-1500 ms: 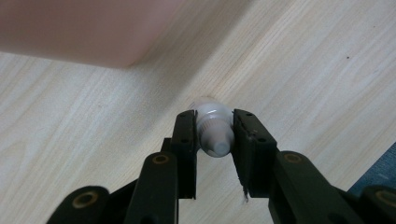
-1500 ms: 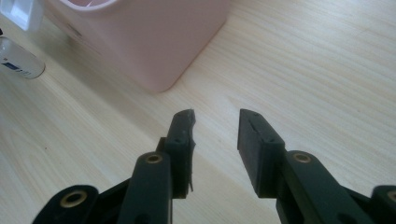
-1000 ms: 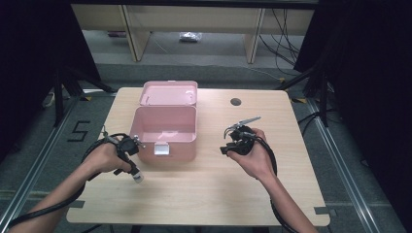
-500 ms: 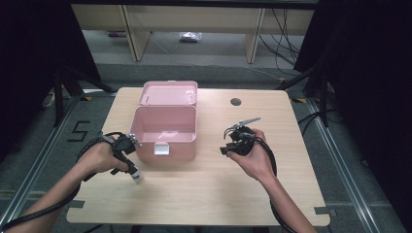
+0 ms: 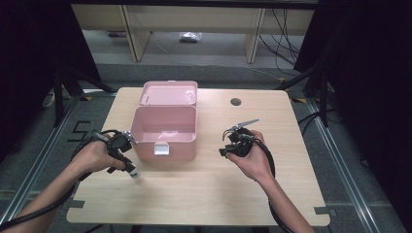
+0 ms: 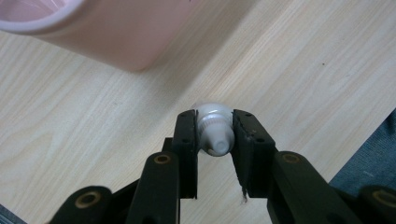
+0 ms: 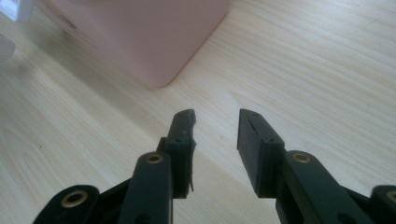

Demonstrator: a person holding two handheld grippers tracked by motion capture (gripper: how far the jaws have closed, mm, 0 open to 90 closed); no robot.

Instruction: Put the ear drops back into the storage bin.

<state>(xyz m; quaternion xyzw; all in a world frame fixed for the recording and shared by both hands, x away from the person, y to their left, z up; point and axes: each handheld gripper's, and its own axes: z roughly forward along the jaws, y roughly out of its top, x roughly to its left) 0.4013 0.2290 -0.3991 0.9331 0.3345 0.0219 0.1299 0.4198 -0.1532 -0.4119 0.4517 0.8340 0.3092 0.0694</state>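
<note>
My left tongs [image 6: 215, 135] are clamped on a small white bottle [image 6: 214, 128]; in the left gripper view both black pads press its ribbed cap from either side, with the nozzle end pointing back toward the camera. In the high view the same left tongs [image 5: 132, 171] sit low over the worktop [image 5: 204, 194], the white bottle [image 5: 133, 172] sticking out at their tip, just off the front left corner of the pink box [image 5: 165, 133]. My left hand [image 5: 94, 156] wraps the gripper body, cable looping behind it.

My right tongs [image 7: 215, 126] stand parted with nothing between them, only bare wood showing in the gap. In the high view I see the right tongs [image 5: 224, 143] pointing left toward the box, held in my right hand [image 5: 252, 158], near the box's right side but clear of it.

The pink box stands open at the middle of the worktop, its lid [image 5: 169, 93] laid back behind it, a white latch [image 5: 161, 148] on its front wall. From the right gripper view, a rounded corner of the pink box [image 7: 140, 37] sits ahead of the tongs. A dark round hole [image 5: 235, 102] lies in the worktop beyond my right hand.
</note>
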